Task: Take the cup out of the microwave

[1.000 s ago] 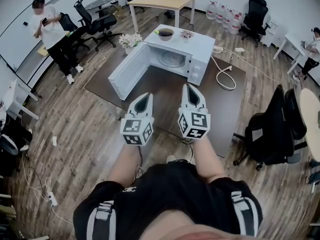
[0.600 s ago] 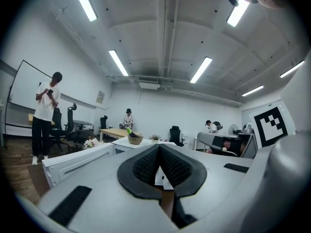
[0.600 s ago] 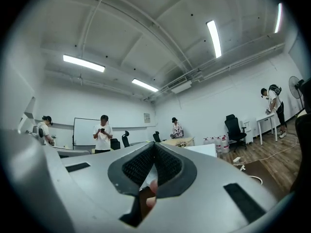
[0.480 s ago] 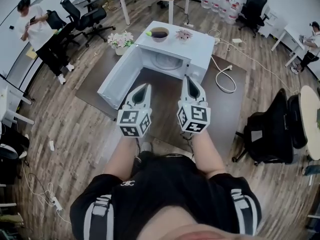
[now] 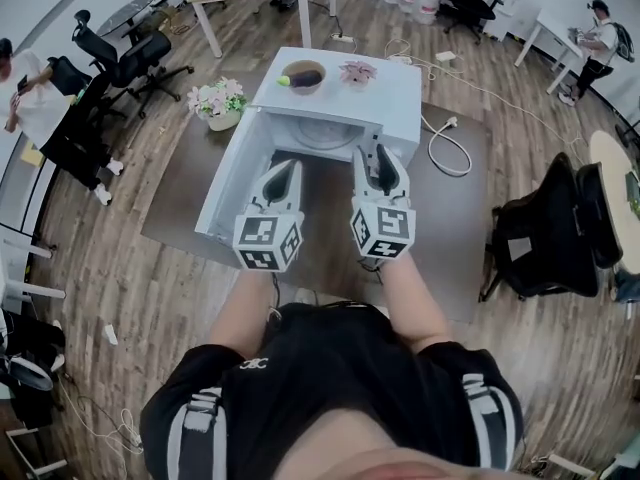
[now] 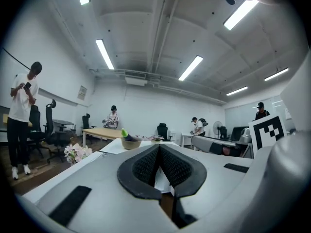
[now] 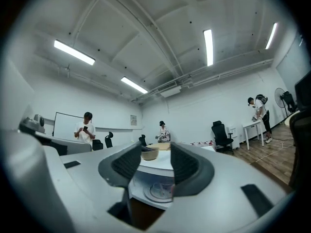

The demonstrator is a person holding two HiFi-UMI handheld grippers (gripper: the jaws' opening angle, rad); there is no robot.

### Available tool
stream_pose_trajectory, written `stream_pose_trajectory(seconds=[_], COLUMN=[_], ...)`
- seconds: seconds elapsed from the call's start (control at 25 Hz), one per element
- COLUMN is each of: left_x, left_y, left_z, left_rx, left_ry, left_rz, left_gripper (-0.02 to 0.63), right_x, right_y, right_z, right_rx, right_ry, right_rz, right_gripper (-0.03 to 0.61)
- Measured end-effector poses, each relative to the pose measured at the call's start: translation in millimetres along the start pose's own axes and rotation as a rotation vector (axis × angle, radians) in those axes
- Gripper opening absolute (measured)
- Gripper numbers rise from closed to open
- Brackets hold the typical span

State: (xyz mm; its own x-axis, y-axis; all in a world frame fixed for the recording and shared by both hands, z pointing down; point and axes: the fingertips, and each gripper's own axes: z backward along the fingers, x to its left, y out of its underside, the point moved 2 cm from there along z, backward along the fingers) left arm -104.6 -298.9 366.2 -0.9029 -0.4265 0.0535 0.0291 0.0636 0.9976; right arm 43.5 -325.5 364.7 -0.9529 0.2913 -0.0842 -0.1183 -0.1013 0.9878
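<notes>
I read left gripper (image 6: 158, 149) clenched, empty; right gripper (image 7: 160, 154) jaws opening, nothing between. Only the right gripper view looks into the microwave (image 5: 400, 93): turntable (image 7: 156, 192) visible, cup indistinct there. Head view adds the door (image 5: 233, 180) swung left.
</notes>
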Motion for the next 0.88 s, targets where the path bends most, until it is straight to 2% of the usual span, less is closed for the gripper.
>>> stream_pose_trajectory(seconds=[0.08,0.2,0.56,0.88], left_x=[12.7,30.2,72.0,94.1], left_y=[4.0,12.9,42.2,65.0], left_z=[-6.7,-14.4,-31.4,-47.6], left_rx=[0.007,0.021,0.07,0.106], left_ry=[0.019,0.032,0.051,0.03], left_rz=[0.005,-0.006,0.034,0.037], left_gripper=[-0.008,-0.008,-0.008,-0.008], right_x=[11.1,21.9,38.6,22.0], right_y=[12.3,39.5,127.1,191.0], right_z=[-16.3,-40.2,-96.9,-149.7], right_rx=[0.0,0.043,0.204,0.295], right_ry=[-0.028,-0.023,0.025,0.127], right_rz=[0.007,0.004,0.013,0.012], right_gripper=[0.247,0.321,0.431,0.44])
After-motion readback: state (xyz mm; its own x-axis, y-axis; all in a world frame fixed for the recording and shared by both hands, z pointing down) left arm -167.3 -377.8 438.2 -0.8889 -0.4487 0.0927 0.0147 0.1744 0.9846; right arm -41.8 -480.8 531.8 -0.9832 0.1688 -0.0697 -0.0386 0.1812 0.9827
